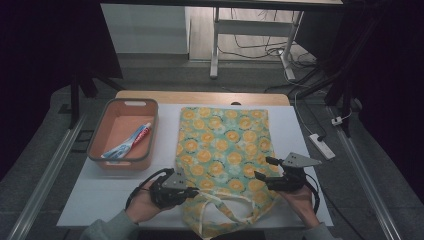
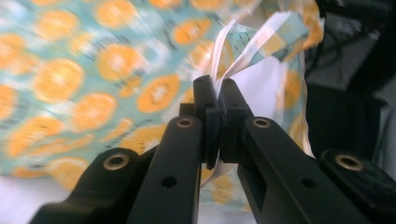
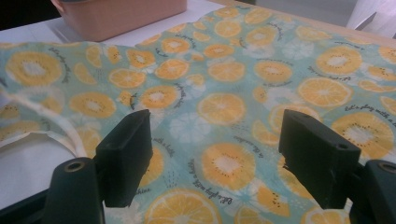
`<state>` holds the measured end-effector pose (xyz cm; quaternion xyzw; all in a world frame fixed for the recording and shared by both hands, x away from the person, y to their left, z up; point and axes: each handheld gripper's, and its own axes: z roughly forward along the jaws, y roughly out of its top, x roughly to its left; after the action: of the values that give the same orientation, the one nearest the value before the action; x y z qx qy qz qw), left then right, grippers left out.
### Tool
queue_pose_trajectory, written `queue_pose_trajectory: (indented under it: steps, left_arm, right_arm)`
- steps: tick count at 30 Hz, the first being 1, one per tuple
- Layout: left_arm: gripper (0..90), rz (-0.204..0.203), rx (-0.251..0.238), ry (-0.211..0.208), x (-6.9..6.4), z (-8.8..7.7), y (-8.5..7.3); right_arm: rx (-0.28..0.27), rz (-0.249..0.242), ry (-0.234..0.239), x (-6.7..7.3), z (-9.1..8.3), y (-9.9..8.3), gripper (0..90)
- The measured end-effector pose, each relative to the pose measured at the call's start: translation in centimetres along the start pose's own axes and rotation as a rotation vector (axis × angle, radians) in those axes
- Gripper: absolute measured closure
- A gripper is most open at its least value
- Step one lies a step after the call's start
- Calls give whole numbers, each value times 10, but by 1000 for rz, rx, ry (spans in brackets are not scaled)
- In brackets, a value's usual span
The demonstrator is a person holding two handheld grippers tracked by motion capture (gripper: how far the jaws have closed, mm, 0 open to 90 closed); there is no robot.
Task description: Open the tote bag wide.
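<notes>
The white tabletop point(image 1: 100, 195) carries everything, with a strip of bare wood along its far edge. The largest thing on it is a cloth tote bag point(image 1: 222, 150), teal with an orange-slice print, lying flat down the middle with its mouth toward the person and its 2 pale handles point(image 1: 225, 210) trailing at the near edge. Left of the bag, just beside its far half, stands an orange plastic basket point(image 1: 97, 145) with a toothpaste tube point(image 1: 129, 141) lying slantwise inside it.

The left tool point(image 1: 192, 190) sits at the bag's near left corner, held in the person's left hand point(image 1: 142, 205). In the left gripper view its jaws are pressed together on a pale strip of the bag's handle point(image 2: 224, 51), which rises out from between the tips; the printed cloth behind it is blurred. The jaws pinch the strap itself, not the bag's body.

The right tool point(image 1: 265, 169) is at the bag's near right side, held from below by the right hand point(image 1: 300, 200), with a grey 3-cornered plate point(image 1: 299, 160) on top. Its jaws stand wide apart. In the right gripper view they sit just above the flat printed cloth point(image 3: 224, 107), with nothing between the pads; whether they touch the cloth cannot be told. The basket's wall point(image 3: 121, 14) shows at the top of that view.
</notes>
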<state>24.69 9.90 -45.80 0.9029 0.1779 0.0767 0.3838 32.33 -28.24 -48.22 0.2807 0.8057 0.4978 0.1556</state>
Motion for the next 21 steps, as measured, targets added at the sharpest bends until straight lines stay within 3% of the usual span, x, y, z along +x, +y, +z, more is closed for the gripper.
queue_pose_trajectory:
  steps: [5,8,12,18,21]
  left_arm:
    - [875,-10,-76,45,8,-20,12]
    - [875,-37,-107,56,15,-26,17]
    - [875,-71,-125,73,27,-23,24]
    - [875,-115,-153,104,43,-26,28]
    - [875,-125,-170,147,51,-28,26]
  right_arm:
    - [-1,-33,-25,4,-15,13,262]
    - [3,-24,-15,7,-24,19,263]
    - [71,-29,4,21,-36,25,266]
    - [117,-29,76,35,-40,23,245]
    - [168,-52,117,50,-37,22,226]
